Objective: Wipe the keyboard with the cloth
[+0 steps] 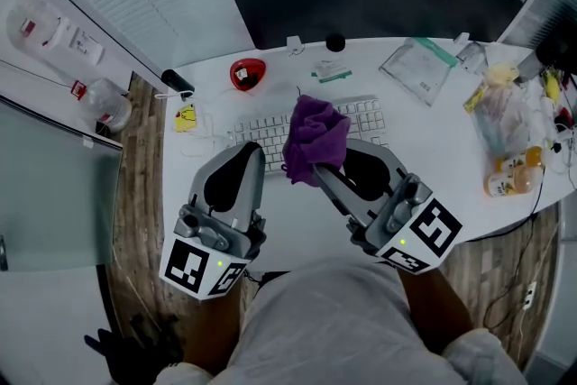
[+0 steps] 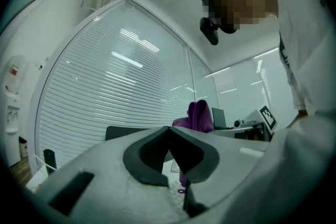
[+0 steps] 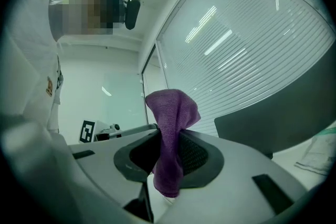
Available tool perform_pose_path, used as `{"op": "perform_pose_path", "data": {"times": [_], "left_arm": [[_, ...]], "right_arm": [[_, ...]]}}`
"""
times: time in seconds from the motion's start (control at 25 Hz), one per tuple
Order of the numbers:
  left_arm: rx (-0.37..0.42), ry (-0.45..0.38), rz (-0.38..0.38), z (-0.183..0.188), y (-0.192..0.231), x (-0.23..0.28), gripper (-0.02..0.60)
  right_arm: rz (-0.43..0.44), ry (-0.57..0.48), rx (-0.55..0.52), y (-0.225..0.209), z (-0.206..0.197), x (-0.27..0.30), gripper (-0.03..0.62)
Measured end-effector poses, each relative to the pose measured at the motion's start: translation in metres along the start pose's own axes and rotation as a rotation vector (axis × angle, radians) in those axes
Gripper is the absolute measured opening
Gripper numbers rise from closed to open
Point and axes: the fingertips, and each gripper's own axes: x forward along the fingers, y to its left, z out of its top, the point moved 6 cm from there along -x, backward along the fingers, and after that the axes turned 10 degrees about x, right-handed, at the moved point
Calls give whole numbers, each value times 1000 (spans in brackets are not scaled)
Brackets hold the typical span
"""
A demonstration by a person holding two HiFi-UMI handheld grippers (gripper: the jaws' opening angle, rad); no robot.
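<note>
A white keyboard (image 1: 365, 116) lies across the middle of the white desk (image 1: 424, 167). My right gripper (image 1: 317, 167) is shut on a purple cloth (image 1: 315, 136), which bunches up above the jaw tips and hangs over the keyboard's middle. In the right gripper view the purple cloth (image 3: 169, 134) is pinched between the dark pads and droops below them. My left gripper (image 1: 254, 152) hovers over the keyboard's left end, its jaws shut with nothing between them. The left gripper view shows the fingertips (image 2: 169, 129) meeting and the cloth (image 2: 198, 116) beyond them to the right.
A red bowl-like object (image 1: 247, 72) and a black cylinder (image 1: 178, 82) sit at the desk's far left. A clear plastic bag (image 1: 417, 66), small cards (image 1: 330, 70) and a cluttered pile with an orange bottle (image 1: 511, 176) lie to the right. A dark monitor (image 1: 379, 6) stands behind.
</note>
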Motion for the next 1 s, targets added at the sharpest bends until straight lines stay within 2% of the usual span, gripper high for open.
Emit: {"op": "perform_pose_path", "data": {"times": [1.0], "left_arm": [[10,-3,7,1,-8,-2,15]], "right_arm": [[19,1,-21,7,-4,-3,84]]}}
